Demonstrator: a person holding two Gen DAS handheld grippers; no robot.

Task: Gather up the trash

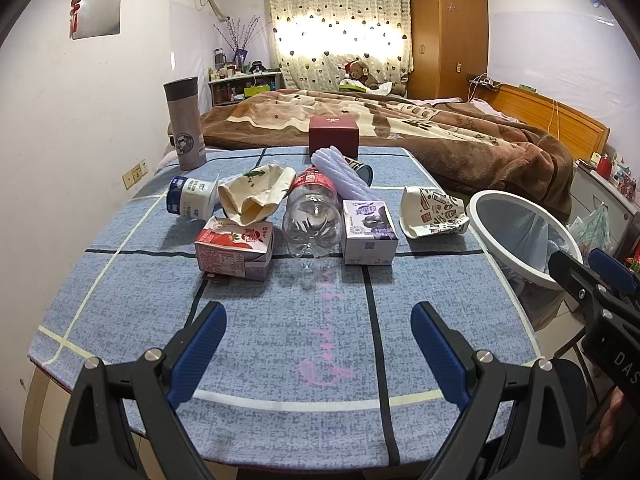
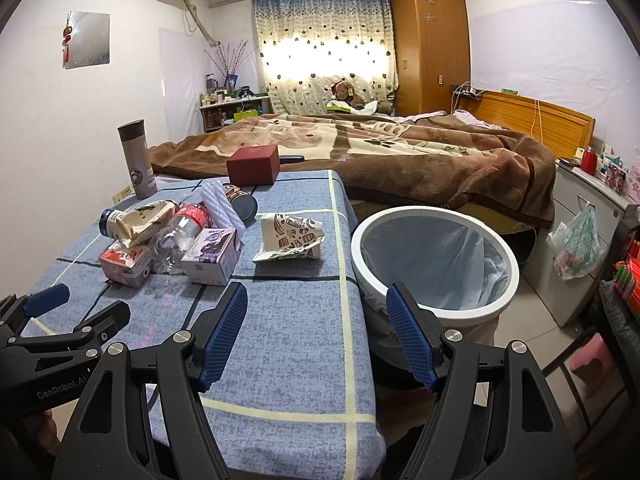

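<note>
Trash lies on the blue cloth table (image 1: 120, 300): a red strawberry carton (image 1: 236, 254), a clear plastic bottle (image 1: 310, 216), a purple carton (image 1: 370, 232), a crushed paper cup (image 1: 434, 210), a yogurt cup (image 1: 192, 196) and a crumpled beige wrapper (image 1: 256, 196). My left gripper (image 1: 318, 320) is open over the near table, short of the pile, holding nothing. My right gripper (image 2: 318, 304) is open and empty at the table's right edge, next to the white bin (image 2: 436, 256) lined with a bag. The paper cup (image 2: 290, 240) and purple carton (image 2: 212, 256) also show there.
A grey thermos (image 1: 186, 124) stands at the table's far left, a dark red box (image 1: 334, 134) at its far edge, with ribbed white tubes (image 1: 340, 172) and a can (image 1: 362, 172) lying near it. A bed (image 1: 440, 128) lies behind; a cabinet with a hanging bag (image 2: 576, 244) stands right.
</note>
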